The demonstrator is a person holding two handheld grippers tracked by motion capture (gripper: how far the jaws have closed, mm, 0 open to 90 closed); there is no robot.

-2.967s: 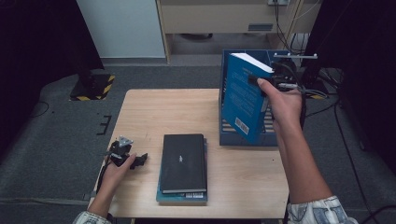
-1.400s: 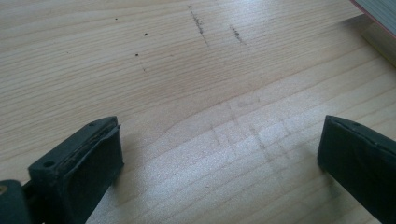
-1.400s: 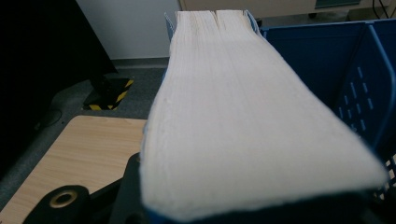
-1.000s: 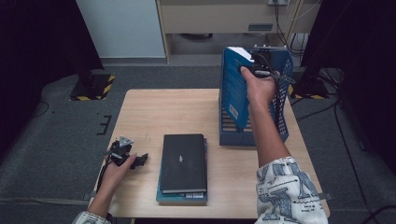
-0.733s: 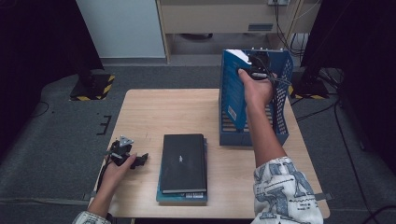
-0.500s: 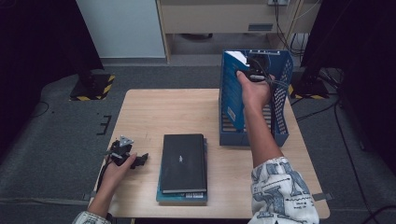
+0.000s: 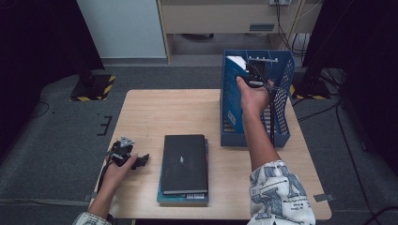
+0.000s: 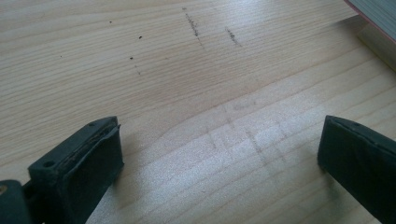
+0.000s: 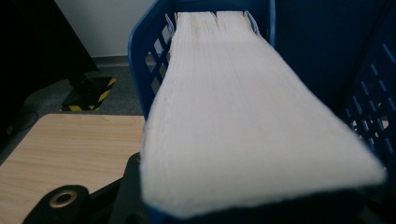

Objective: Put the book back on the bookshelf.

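A light wooden table (image 7: 178, 110) carries a blue file rack (image 7: 281, 136) at its far right and a stack of apparently two books (image 7: 184, 164) near the front edge.

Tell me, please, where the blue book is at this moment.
In the high view the blue book stands upright inside the blue file box at the table's far right, held by the right tool.

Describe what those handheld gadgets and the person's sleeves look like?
Each gripper is black. The left gripper carries a grey three-cornered plate, and its blocky black jaws show worn edges. A dark cable trails from the right gripper. The sleeves are white with blue patterning.
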